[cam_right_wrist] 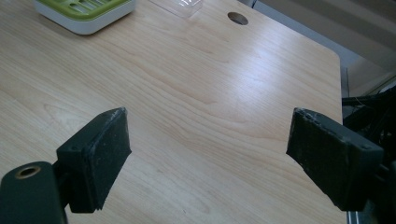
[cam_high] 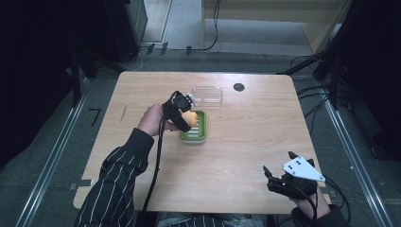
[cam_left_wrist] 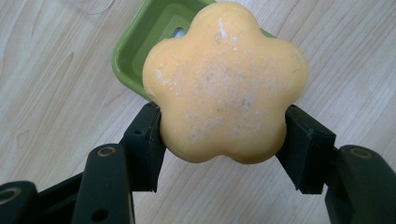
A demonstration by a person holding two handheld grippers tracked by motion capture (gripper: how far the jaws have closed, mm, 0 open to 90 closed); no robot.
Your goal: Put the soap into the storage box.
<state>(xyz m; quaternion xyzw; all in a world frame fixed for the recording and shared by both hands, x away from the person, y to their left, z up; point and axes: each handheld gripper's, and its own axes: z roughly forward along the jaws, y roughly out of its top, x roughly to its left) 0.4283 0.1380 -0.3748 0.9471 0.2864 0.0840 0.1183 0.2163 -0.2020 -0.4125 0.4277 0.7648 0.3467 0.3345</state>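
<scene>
An orange flower-shaped soap [cam_left_wrist: 226, 84] sits clamped between the black jaws of my left gripper [cam_left_wrist: 223, 140], which is shut on it. In the high view that gripper [cam_high: 182, 116] holds the soap [cam_high: 190, 117] just above the left part of a green soap dish [cam_high: 198, 130] near the table's middle. The dish's green rim [cam_left_wrist: 128, 51] shows behind the soap in the left gripper view. My right gripper [cam_high: 279, 165] rests near the table's front right corner, its jaws wide apart with nothing between them [cam_right_wrist: 208, 154].
A clear plastic lid [cam_high: 208, 95] lies just behind the dish. A round cable hole [cam_high: 239, 87] is in the tabletop at the back. The dish's slatted top [cam_right_wrist: 86, 9] shows far off in the right gripper view. Bare wood stretches between the two hands.
</scene>
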